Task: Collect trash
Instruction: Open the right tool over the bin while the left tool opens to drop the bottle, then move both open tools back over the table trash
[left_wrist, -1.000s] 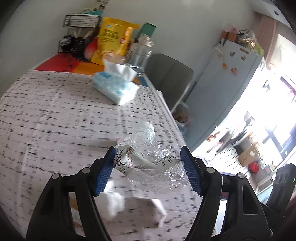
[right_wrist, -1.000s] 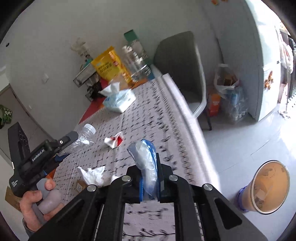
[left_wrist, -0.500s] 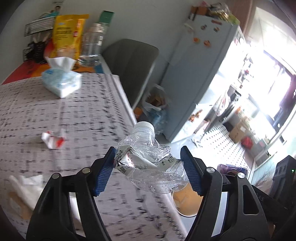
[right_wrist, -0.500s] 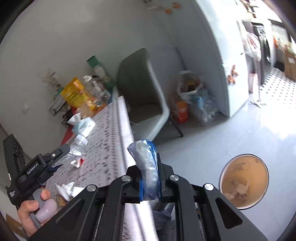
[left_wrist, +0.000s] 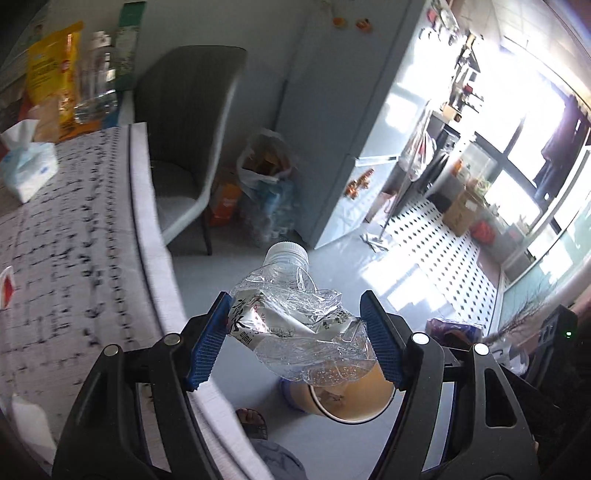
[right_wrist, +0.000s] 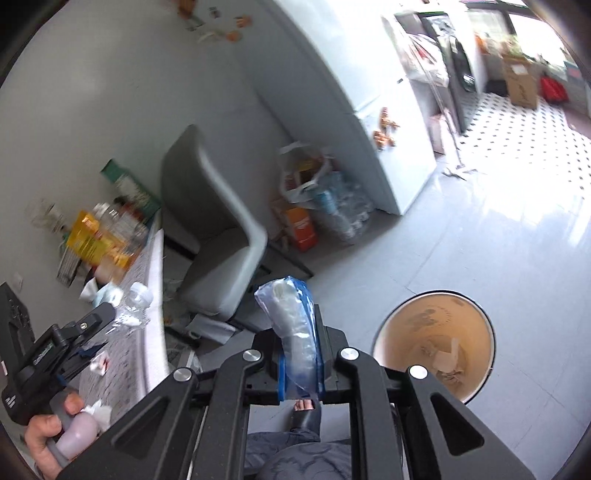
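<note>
My left gripper (left_wrist: 295, 339) is shut on a crushed clear plastic bottle (left_wrist: 295, 317) with a white cap, held off the table's right edge above the floor. The round tan trash bin (left_wrist: 351, 402) stands on the floor just below and beyond the bottle. My right gripper (right_wrist: 299, 373) is shut on a clear and blue plastic wrapper (right_wrist: 293, 332), held over the floor with the trash bin (right_wrist: 432, 343) to its lower right. The left gripper (right_wrist: 74, 332) with the bottle (right_wrist: 135, 301) shows at the left of the right wrist view. A red and white scrap (left_wrist: 5, 288) and white tissues (right_wrist: 98, 411) lie on the table.
The patterned table (left_wrist: 74, 240) has a tissue pack (left_wrist: 29, 170), a yellow bag (left_wrist: 51, 74) and bottles at its far end. A grey chair (left_wrist: 184, 129) stands beside it. Bags (left_wrist: 266, 184) and a white fridge (right_wrist: 369, 92) stand beyond.
Both grippers have swung right, from over the table to over the floor. The trash bin has come close under both of them. Both grips are unchanged.
</note>
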